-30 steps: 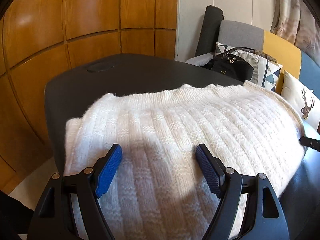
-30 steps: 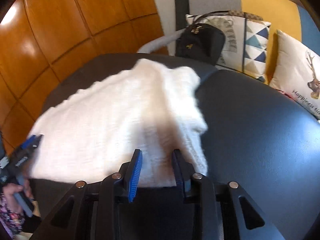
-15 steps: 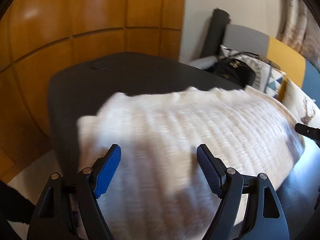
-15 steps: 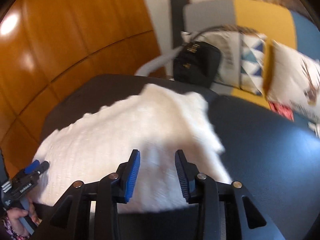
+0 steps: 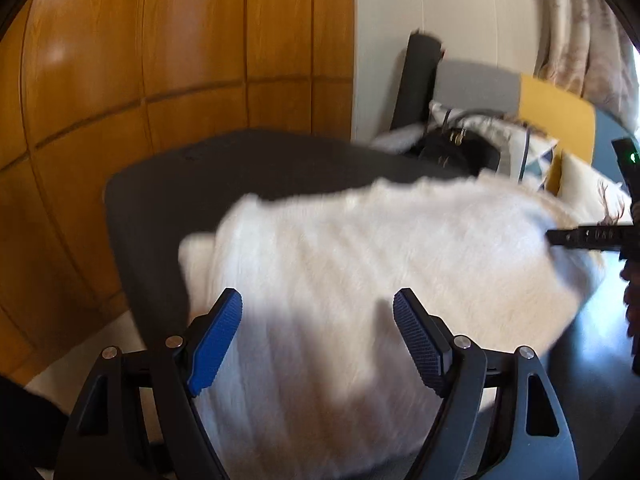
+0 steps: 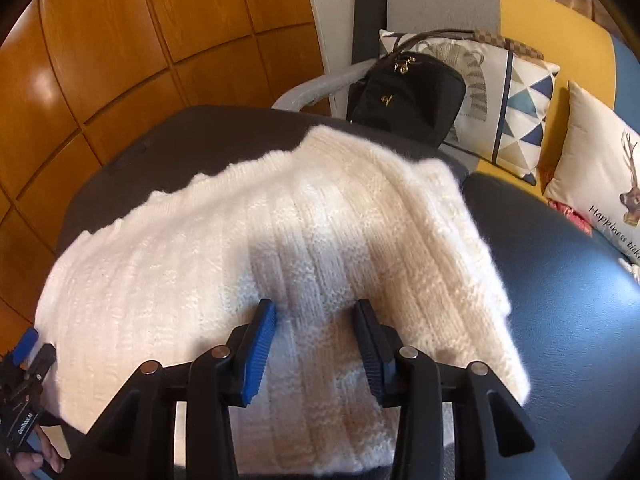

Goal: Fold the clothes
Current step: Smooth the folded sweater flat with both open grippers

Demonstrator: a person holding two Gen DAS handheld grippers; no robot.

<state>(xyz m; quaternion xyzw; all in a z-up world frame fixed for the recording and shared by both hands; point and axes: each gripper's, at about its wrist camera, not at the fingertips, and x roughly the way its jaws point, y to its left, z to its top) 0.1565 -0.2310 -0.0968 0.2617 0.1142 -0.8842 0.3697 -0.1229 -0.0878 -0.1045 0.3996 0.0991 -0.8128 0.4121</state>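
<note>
A white ribbed knit sweater [image 5: 380, 248] lies folded on the dark table [image 5: 240, 164]. My left gripper [image 5: 318, 300] hovers open over the sweater's near left part, its blue pads wide apart and holding nothing. In the right wrist view the sweater [image 6: 200, 248] fills the middle of the table [image 6: 560, 280]. My right gripper [image 6: 314, 306] stands over its near right part with the jaws opening; knit shows between the pads, which do not press on it. The right gripper [image 5: 588, 236] also shows at the left view's right edge, and the left gripper [image 6: 28, 352] at the right view's lower left.
A wooden panel wall [image 5: 140, 80] runs behind and to the left of the table. Beyond the far edge a black handbag [image 6: 408, 96] and patterned cushions [image 6: 516, 112] rest on a grey, yellow and blue sofa [image 6: 540, 12]. A dark rolled mat [image 5: 416, 80] leans on the white wall.
My right gripper's jaws have widened and it has moved from the sweater's near edge to above the knit. The left gripper stays open and has shifted, so the sweater sits further right in its view.
</note>
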